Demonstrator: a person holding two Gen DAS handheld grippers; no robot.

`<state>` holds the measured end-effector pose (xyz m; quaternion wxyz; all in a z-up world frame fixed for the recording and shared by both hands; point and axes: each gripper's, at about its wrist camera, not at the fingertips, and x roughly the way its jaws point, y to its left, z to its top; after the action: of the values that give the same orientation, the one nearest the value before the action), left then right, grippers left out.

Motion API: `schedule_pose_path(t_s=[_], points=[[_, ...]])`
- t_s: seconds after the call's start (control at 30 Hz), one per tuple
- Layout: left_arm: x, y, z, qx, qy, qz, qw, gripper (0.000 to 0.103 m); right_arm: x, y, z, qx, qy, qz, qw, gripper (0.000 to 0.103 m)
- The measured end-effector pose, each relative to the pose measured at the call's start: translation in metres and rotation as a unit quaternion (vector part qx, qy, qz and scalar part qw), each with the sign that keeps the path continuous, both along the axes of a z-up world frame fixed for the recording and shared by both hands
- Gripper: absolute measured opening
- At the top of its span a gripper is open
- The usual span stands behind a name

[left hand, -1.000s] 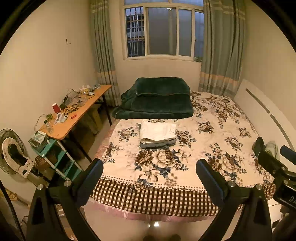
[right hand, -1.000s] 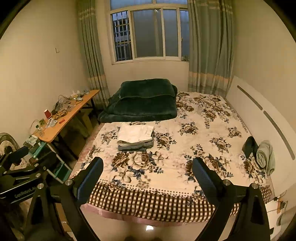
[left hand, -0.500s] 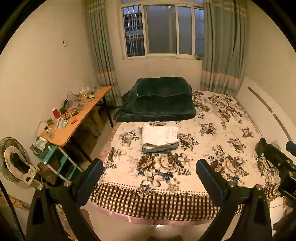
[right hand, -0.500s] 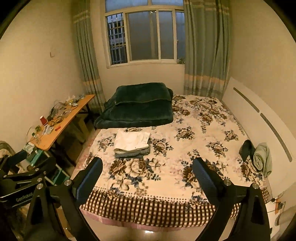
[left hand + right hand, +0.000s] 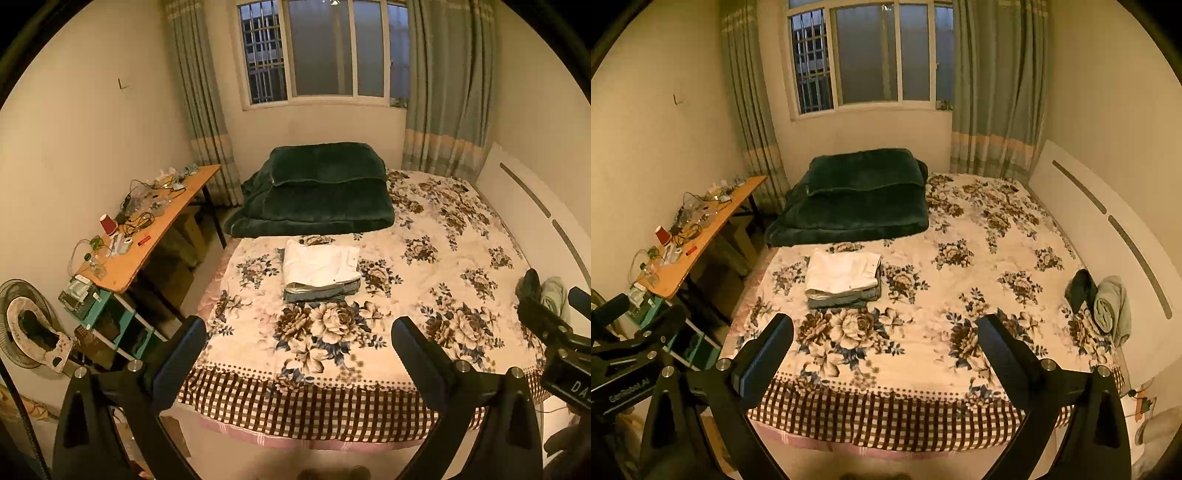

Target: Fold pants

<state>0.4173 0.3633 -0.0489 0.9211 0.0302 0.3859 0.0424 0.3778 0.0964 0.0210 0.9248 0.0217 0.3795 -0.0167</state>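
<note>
I am holding my left gripper (image 5: 297,341) with its fingers (image 5: 183,349) spread wide, gripping nothing and touching nothing, hanging in the air short of the foot of the bed (image 5: 436,258). My right gripper (image 5: 884,338) is doing the same, fingers (image 5: 1001,347) wide apart and empty. The folded pants (image 5: 320,267) are lying well beyond both pairs of fingers, on the left half of the floral bedspread, a white pair stacked on a grey-blue pair, just in front of the dark green folded blanket (image 5: 317,188). In my left view the stack is sitting between the fingertips and far past them; in my right view the pants (image 5: 844,278) are sitting nearer the left finger's line. My left camera is showing the fan (image 5: 26,325) and the cluttered wooden surface (image 5: 155,229) more fully, while my right camera is showing the rolled grey-green cloth (image 5: 1110,304) by the headboard (image 5: 1100,221) plainly.
</note>
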Motion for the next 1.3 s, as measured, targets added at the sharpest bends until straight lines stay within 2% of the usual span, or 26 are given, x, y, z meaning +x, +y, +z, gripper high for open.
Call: schedule_pose_path(t_s=[0.17, 0.43, 1.3], points=[[0.005, 0.000, -0.001, -0.005, 0.000, 0.002, 1.0000, 0.103, 0.008, -0.001, -0.013, 0.000, 0.011, -0.005, 1.000, 0.102], [0.007, 0.002, 0.002, -0.005, -0.011, 0.001, 0.9999, 0.103, 0.007, -0.003, -0.019, -0.004, 0.001, -0.019, 1.000, 0.102], [0.011, -0.002, 0.004, -0.003, -0.018, -0.004, 0.9998, 0.103, 0.007, -0.003, -0.020, -0.008, -0.006, -0.027, 1.000, 0.102]])
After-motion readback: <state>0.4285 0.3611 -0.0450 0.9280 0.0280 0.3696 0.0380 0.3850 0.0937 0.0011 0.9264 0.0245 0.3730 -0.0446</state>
